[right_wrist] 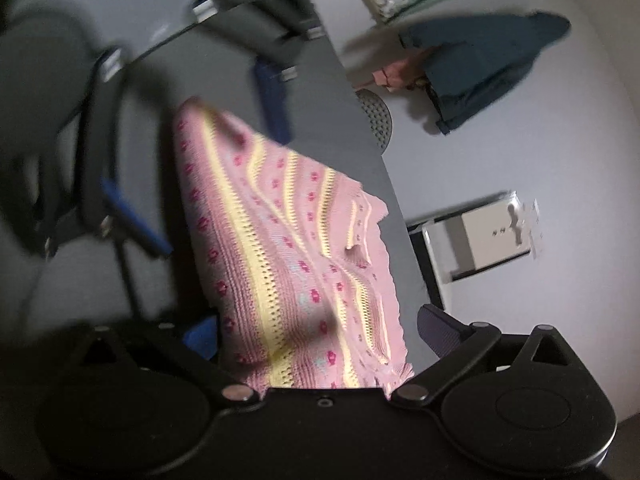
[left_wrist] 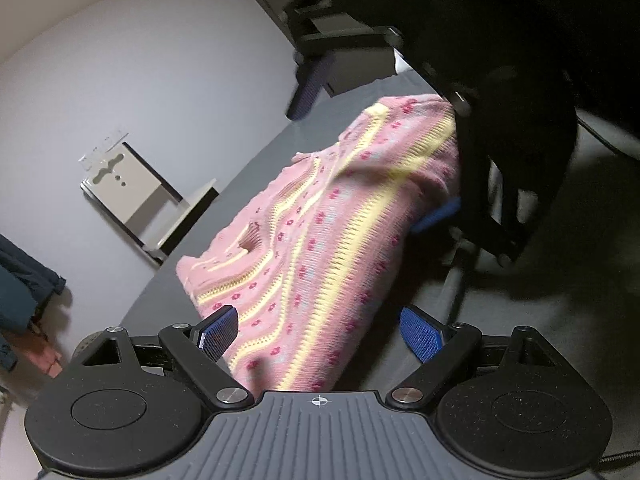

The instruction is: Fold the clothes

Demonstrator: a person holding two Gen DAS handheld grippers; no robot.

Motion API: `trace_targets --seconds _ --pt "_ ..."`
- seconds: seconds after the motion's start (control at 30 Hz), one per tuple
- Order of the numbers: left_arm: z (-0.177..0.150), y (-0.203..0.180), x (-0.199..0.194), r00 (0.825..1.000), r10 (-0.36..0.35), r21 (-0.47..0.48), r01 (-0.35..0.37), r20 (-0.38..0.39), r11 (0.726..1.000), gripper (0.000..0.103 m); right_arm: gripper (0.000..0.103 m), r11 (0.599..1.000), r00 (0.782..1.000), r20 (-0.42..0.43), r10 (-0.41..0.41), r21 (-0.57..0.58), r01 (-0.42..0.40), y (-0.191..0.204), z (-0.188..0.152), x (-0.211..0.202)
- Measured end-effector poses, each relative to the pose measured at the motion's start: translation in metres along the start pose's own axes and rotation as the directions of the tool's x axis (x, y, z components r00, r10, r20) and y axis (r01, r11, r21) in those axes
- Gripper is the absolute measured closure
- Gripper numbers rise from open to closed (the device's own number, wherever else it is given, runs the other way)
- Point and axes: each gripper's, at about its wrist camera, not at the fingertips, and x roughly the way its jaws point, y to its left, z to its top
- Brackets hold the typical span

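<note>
Both grippers are at the pink knitted sweater (left_wrist: 320,240) right now, one at each end, and the garment is draped over the edge of the dark grey counter (left_wrist: 256,160), part of it lying on top and part hanging off the side. From the left wrist camera, the left gripper (left_wrist: 320,334) points along the sweater with its blue fingers (left_wrist: 422,334) spread wide apart, the fabric running between them and over the near one; nothing is pinched. Across the cloth, the right gripper (left_wrist: 440,216) comes down from the upper right, tilted steeply, one blue pad tucked just under the far hem of the sweater. Switch to the right wrist camera and the right gripper (right_wrist: 316,332) also stands open, its fingers (right_wrist: 440,330) far apart with the pink and yellow stripes (right_wrist: 256,248) passing between them. The other gripper shows there as a blur at the left, so motion smears the detail. A dark blue jacket (right_wrist: 480,64) hangs on the pale wall (right_wrist: 540,152) behind, and a small white cabinet (left_wrist: 124,184) stands against it near the counter's far edge.
</note>
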Motion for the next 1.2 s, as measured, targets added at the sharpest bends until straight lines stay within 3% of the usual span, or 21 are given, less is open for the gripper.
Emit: trace_targets --seconds 0.17,0.43,0.67,0.73,0.87,1.0,1.1,1.2 --pt "0.004 -0.005 0.009 1.000 0.009 0.029 -0.009 0.006 1.000 0.014 0.003 0.994 0.999 -0.002 0.038 0.099 -0.038 -0.027 0.000 -0.002" --pt "0.000 0.012 0.025 1.000 -0.026 -0.107 0.028 0.016 0.994 0.014 0.003 0.986 0.997 0.002 0.075 0.152 -0.074 -0.045 -0.004 -0.006" --pt "0.003 0.015 0.031 1.000 -0.016 -0.119 0.016 0.000 0.993 0.015 0.003 0.982 0.996 0.001 0.086 0.166 -0.085 -0.050 0.000 -0.001" --pt "0.004 0.016 0.032 1.000 -0.028 -0.120 0.028 -0.003 0.992 0.027 0.003 0.982 0.996 -0.001 0.090 0.169 -0.089 -0.053 0.000 0.001" --pt "0.007 0.016 0.032 0.999 -0.050 -0.123 0.049 -0.009 0.991 0.039 0.003 0.982 0.995 -0.004 0.096 0.166 -0.094 -0.055 0.001 0.002" --pt "0.007 0.020 0.032 0.999 -0.045 -0.143 0.041 -0.029 0.989 0.069 0.003 0.983 0.995 -0.010 0.097 0.155 -0.094 -0.052 0.001 0.003" --pt "0.007 0.028 0.031 0.998 -0.053 -0.202 0.046 -0.029 0.978 0.077 0.001 0.988 0.996 -0.010 0.086 0.127 -0.084 -0.041 0.001 -0.001" --pt "0.008 0.035 0.031 0.999 -0.048 -0.253 0.040 -0.025 0.967 0.078 0.001 0.995 0.998 0.004 0.070 0.077 -0.070 -0.022 0.000 -0.008"
